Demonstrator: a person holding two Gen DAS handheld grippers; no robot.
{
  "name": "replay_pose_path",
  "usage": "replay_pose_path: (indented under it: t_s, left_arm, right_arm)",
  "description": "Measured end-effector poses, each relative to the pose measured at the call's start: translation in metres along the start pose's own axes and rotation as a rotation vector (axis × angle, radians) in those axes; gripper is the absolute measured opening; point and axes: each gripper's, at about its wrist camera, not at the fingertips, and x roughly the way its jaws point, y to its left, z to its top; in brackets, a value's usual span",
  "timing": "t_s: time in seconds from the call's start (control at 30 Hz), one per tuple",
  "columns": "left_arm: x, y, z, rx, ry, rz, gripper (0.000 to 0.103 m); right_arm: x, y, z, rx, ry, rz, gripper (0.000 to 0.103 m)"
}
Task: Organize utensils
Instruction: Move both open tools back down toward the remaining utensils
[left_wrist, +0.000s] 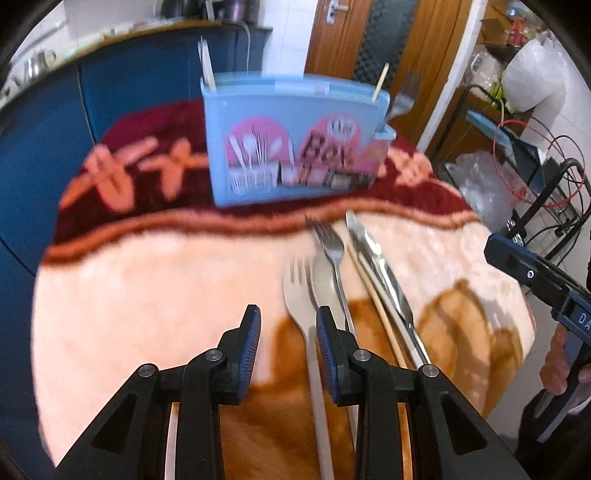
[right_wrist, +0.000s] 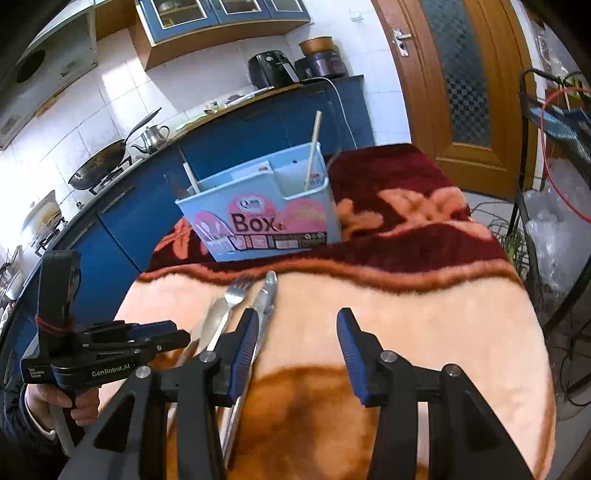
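Blanket covers the bench (right_wrist: 424, 332). Forks (left_wrist: 330, 243) and knives lie near the blue box (left_wrist: 291, 147). Both my tongs, left (left_wrist: 288, 354) and right (right_wrist: 295, 354), hang released, holding nothing. Next I pinch one fork.

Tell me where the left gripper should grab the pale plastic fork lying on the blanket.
Probably the pale plastic fork at its bare handle, from above, jaws straddling its narrow width. It lies flat, tines toward the blue utensil box; the left gripper is open.

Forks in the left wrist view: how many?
3: a pale fork by the left tongs, a metal fork beside it, and one standing behind the blue box. Others may be hidden inside.
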Motion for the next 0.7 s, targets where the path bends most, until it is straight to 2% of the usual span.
replay_pose_path:
  t_s: [0.2,0.57,0.7]
  left_arm:
    - [0.016,-0.005,-0.005,-0.009,0.063,0.01,0.031]
    - [0.027,-0.008,0.005,-0.007,0.092,0.033,0.034]
    - [0.026,-0.01,0.002,0.012,0.077,0.048,0.032]
  right_arm:
    - [0.008,-0.01,-0.007,0.031,0.022,0.006,0.048]
    - [0.02,-0.027,-0.018,0.074,0.055,0.015,0.051]
    - [0.023,-0.03,-0.02,0.088,0.07,0.005,0.051]
